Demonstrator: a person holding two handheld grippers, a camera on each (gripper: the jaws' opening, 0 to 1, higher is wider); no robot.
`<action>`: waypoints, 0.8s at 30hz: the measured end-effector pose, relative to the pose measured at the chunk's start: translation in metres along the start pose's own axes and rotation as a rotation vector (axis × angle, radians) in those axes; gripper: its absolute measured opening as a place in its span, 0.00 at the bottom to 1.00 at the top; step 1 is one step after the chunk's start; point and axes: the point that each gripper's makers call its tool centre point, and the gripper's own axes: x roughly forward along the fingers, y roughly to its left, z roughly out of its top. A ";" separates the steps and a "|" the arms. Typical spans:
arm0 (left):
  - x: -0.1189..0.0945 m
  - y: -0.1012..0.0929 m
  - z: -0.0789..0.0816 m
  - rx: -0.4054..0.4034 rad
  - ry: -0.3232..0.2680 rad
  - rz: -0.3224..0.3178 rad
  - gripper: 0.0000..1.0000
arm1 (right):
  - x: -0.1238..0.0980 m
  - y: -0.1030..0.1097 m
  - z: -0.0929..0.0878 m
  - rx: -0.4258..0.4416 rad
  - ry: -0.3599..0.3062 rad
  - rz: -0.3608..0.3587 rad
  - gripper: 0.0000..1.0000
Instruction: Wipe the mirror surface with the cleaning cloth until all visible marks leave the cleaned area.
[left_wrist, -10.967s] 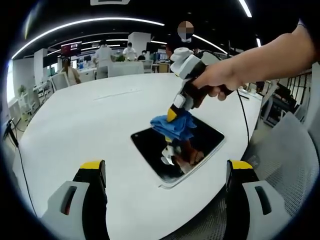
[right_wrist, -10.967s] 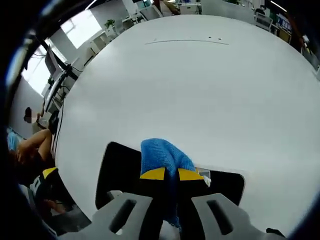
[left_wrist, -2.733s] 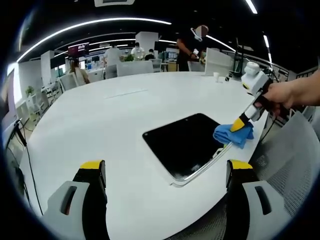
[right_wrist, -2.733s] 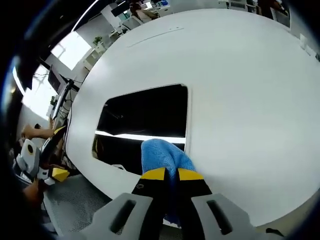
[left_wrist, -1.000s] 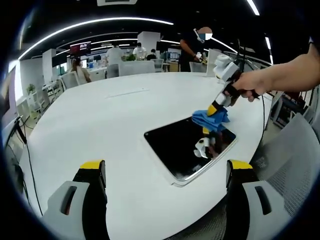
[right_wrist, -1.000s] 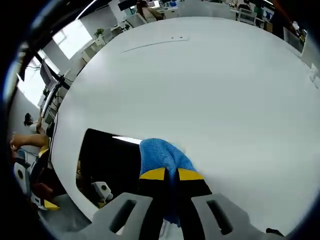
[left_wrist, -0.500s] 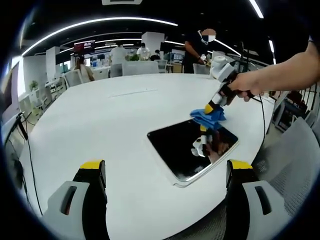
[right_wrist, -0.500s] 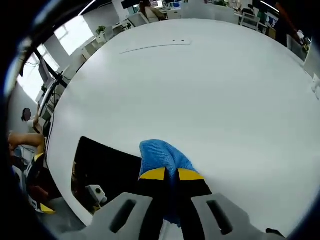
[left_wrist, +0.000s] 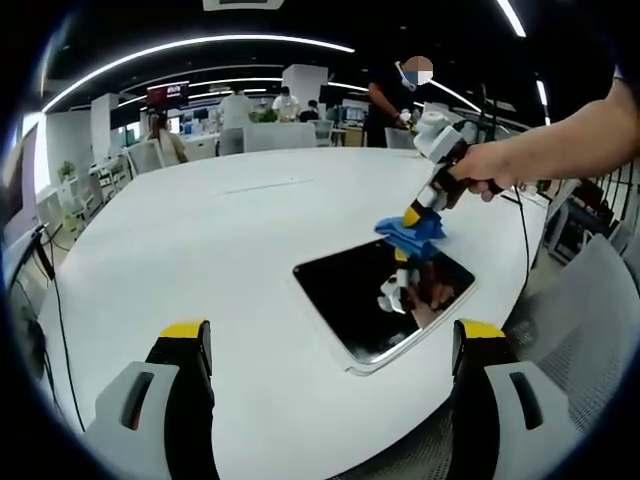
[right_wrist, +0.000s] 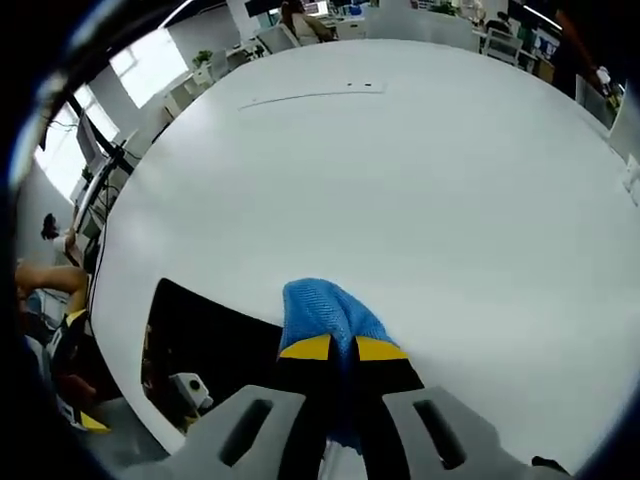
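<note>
blue cleaning cloth (right_wrist: 325, 308) pinched between closed jaws of right gripper (right_wrist: 333, 349), pressed on far edge of dark mirror (left_wrist: 375, 290) for wiping. mirror laid flat near right edge of white table (left_wrist: 180, 260). left gripper (left_wrist: 330, 335) held back, jaws apart, empty.

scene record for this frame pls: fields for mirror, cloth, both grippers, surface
mirror: dark rectangle lying flat on the table, near its edge
cloth: blue cloth at the mirror's far edge
right gripper: jaws closed on the cloth, held in a hand
left gripper: jaws apart, nothing between them, short of the mirror
surface: white round table
</note>
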 end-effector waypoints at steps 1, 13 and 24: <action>0.000 0.000 0.000 -0.001 -0.001 0.000 0.99 | -0.003 0.000 0.002 -0.004 -0.005 0.004 0.01; -0.001 -0.003 0.010 0.035 -0.056 -0.006 0.99 | -0.052 -0.022 0.006 0.026 -0.071 0.043 0.01; -0.001 -0.003 0.008 0.048 -0.043 -0.001 0.99 | -0.082 -0.060 -0.008 0.086 -0.081 0.041 0.02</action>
